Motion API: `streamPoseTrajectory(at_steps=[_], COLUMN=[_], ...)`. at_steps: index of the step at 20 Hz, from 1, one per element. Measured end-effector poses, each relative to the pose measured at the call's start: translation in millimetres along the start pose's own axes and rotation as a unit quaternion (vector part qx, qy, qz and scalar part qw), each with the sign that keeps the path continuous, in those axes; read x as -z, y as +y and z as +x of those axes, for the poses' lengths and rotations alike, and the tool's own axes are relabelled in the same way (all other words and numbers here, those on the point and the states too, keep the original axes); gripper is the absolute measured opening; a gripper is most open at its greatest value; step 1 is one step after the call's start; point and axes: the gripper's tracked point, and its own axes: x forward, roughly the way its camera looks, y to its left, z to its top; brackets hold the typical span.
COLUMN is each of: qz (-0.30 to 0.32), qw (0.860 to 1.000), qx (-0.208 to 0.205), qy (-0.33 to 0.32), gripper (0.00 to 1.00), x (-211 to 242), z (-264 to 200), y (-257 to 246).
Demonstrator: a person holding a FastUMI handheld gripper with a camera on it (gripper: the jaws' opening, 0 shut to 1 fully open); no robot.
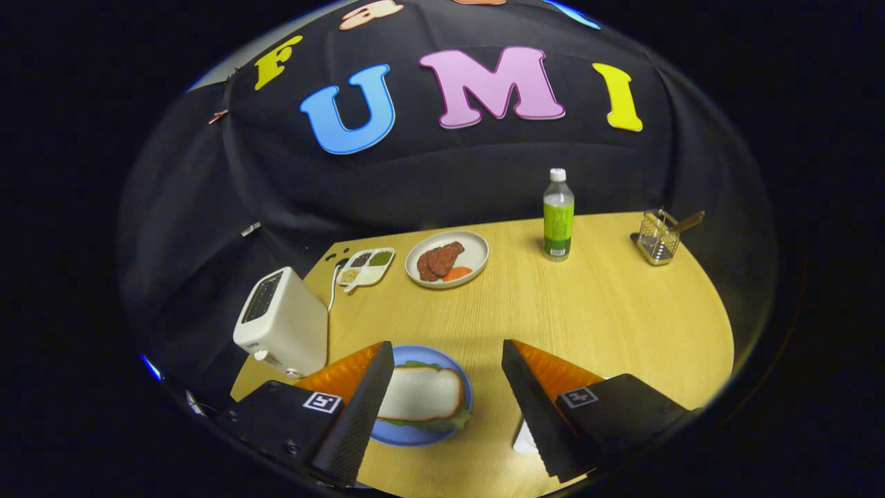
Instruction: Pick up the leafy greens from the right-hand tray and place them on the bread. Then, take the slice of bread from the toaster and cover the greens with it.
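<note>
Two gripper fingers (448, 415) nearest me, spread wide apart, holding nothing. Between them I see round blue plate (415, 437): white bread slice (422, 393) on top, green leafy greens (453, 422) peeking under. White boxy toaster (282, 321) beside plate.

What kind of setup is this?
Likely a staged kitchen booth: wooden table against black cloth, with a toaster and a sandwich on a blue plate. The gripper is open.
</note>
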Motion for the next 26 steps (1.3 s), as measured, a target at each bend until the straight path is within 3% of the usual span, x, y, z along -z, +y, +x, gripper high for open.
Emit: streamPoseTrajectory(at_steps=[9,17,26], qz=[-0.065,-0.089,-0.108], qw=[0.991,0.985,0.979], qx=[0.008,0.014,0.023], qy=[-0.119,-0.150,-0.172], gripper=[0.99,0.99,0.99], x=[-96.5,-112.4,-128.7], z=[-99.0,-150.1,-168.0], y=[13.9,19.4,17.3])
